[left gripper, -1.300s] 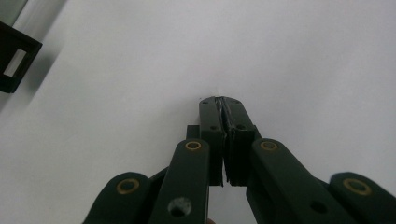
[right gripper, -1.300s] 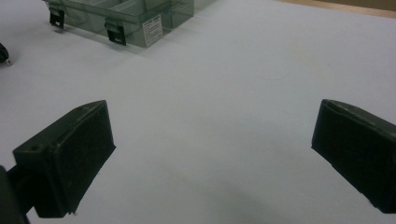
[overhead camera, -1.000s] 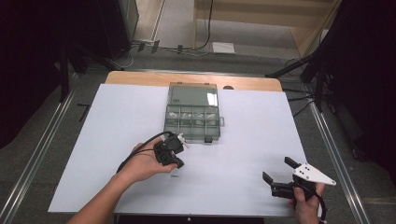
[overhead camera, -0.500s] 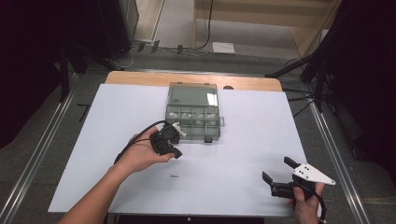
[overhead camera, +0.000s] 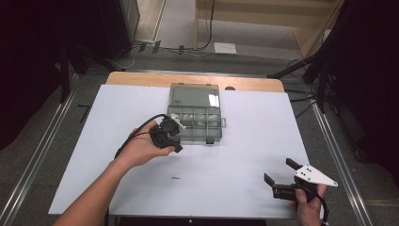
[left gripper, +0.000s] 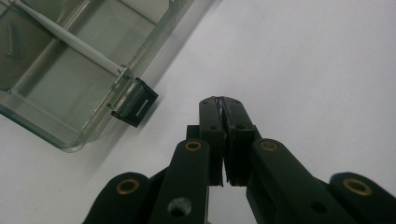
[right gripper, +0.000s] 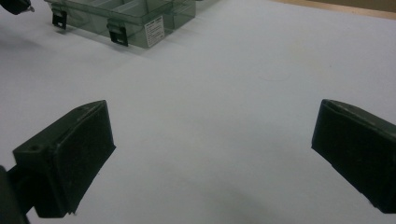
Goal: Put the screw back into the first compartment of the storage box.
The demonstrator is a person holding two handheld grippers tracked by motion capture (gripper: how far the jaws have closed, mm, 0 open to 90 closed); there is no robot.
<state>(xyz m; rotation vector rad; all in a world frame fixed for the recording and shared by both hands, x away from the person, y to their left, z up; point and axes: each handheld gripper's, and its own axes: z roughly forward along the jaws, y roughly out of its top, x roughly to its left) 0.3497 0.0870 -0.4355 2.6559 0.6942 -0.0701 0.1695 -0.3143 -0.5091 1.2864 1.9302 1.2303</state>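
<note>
the right gripper is recorded in the high view at the near right corner of the table, held in the person's right hand, its jaws standing wide apart with nothing between them. the same spread is confirmed in the right gripper view, where bare white table surface is seen between the two black pads; the grey three-cornered plate on this gripper is noted from above.

the left gripper is found further in, near the middle of the table and left of centre, held in the left hand and lying just beside the near left corner of the compartment box. from above, its jaw state cannot be read, as the hand and gripper body cover the tips. in the left gripper view the jaws are seen clenched together, pad against pad, with nothing grasped, over bare table beside the box.

the clear plastic compartment box is placed toward the far edge of the table, about midway along it, with its lid open and laid back toward that edge. a black latch at its near wall is shown close up in the left gripper view, and a small dark part is noted in one compartment. two latches and a white label on the box wall are visible in the right gripper view.
</note>
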